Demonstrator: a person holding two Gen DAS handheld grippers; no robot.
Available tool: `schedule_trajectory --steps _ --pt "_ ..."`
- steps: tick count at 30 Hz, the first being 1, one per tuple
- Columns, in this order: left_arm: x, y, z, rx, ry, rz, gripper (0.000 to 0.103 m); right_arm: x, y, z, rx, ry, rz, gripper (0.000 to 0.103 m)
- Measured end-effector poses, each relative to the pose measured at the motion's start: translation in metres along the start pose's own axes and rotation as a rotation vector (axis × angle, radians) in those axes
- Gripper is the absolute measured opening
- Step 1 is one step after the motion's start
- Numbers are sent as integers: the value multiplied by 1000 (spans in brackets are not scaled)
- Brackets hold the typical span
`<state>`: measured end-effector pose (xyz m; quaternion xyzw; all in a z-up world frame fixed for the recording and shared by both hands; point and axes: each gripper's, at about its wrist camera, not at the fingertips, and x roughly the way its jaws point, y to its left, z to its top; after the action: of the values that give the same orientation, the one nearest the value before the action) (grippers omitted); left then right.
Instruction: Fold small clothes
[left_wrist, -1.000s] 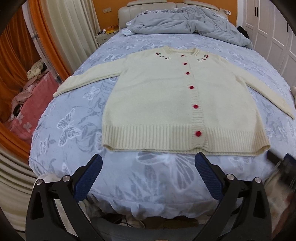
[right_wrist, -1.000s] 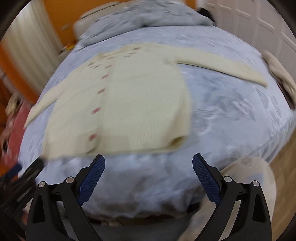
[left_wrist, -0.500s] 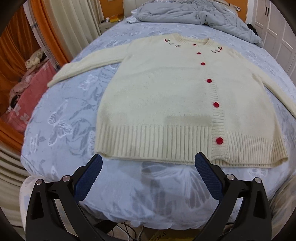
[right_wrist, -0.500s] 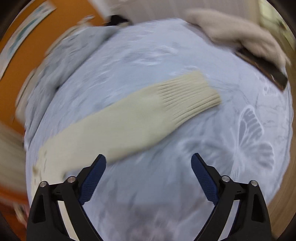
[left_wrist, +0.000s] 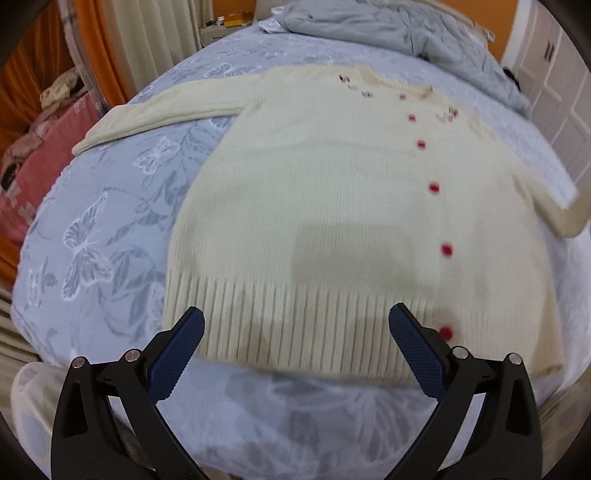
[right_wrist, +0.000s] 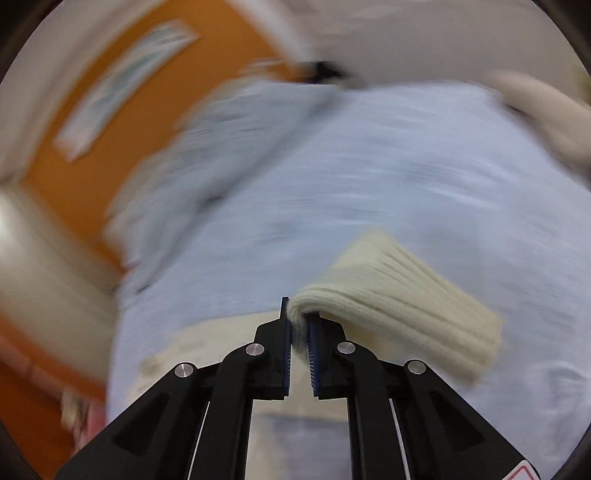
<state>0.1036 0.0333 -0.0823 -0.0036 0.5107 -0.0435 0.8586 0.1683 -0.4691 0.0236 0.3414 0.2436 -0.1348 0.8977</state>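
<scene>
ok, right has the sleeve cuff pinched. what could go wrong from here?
1. The right gripper holds only the edge of the cuff; the rest hangs free, so it may slip mid-swing.
2. The right view is heavily blurred; a fast move could drag the cardigan out of flat.
3. The left gripper hovers open over the hem, pinning nothing, so the body may shift.

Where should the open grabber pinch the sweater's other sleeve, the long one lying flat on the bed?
Probably at the cuff end of the flat sleeve. It is the free tip, near the bed's edge, so the left gripper, open now, could come in from that outer side and carry it across the cardigan. The right gripper already pinches the other sleeve's ribbed cuff this way.
</scene>
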Motion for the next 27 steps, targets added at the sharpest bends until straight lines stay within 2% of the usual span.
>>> schedule_trajectory --steps 2,4,6,8,10,12,14,17,19,22,23,25,26,27 --pt "-3 4 10 -38 -22 -34 98 27 85 -22 -126 67 160 10" --pt "-6 7 21 -76 -46 -58 98 54 145 -55 -220 160 274 13" --pt "-9 10 34 -124 -67 -96 98 89 200 -107 -361 288 331 17" --pt "-8 14 49 -174 -75 -146 98 109 222 -146 -458 367 319 18" --pt "-4 16 65 -209 -75 -197 98 111 212 -163 -471 376 277 22" --pt "6 18 86 -235 -74 -240 98 105 186 -164 -434 359 227 43" --pt "22 18 110 -267 -79 -275 98 89 153 -160 -394 306 143 58" --pt "57 11 142 -286 -63 -291 98 82 86 -141 -319 266 -21 59" --pt "85 2 160 -291 -42 -285 98 76 53 -140 -268 261 -69 59" --pt "143 -10 184 -361 73 -258 97 92 24 -130 -185 257 -94 60" --pt "154 -11 187 -402 97 -243 91 100 21 -129 -167 262 -100 61" --pt "161 -14 192 -446 66 -177 74 114 15 -126 -118 291 -84 61" --pt "159 -21 198 -429 40 -170 40 119 12 -126 -102 299 -78 61" --pt "159 -28 204 -390 42 -187 10 123 12 -124 -98 300 -77 61"
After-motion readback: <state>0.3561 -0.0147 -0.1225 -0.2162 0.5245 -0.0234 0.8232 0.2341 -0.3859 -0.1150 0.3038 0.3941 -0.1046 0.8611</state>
